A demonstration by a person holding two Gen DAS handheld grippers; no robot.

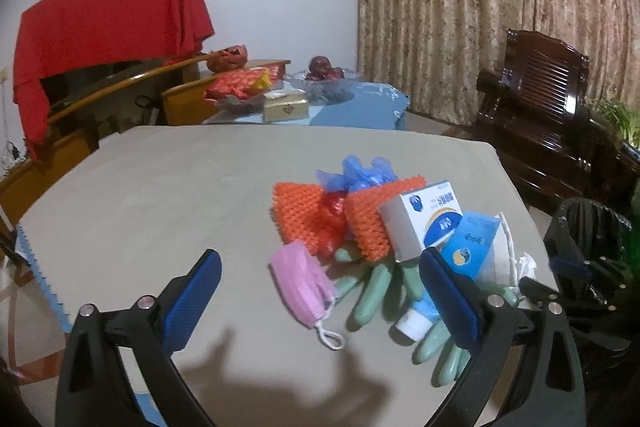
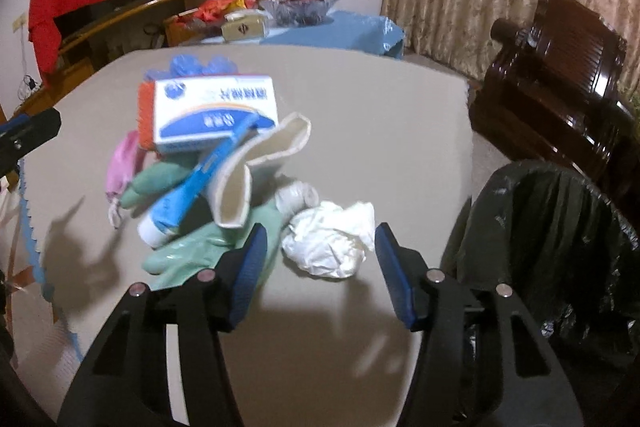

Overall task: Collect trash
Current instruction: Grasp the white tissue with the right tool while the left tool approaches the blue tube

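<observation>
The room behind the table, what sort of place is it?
Most likely a home living room: patterned curtains along the far wall, a carved dark wooden armchair, and a side table with a glass fruit bowl. A bin lined with a black bag stands beside the table.

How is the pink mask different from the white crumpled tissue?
The pink mask is pink and folded flat, with an ear loop sticking out; the crumpled tissue is white and balled up. The mask lies at the pile's left edge; the tissue sits between the right gripper's open jaws. Both lie on the table.
</observation>
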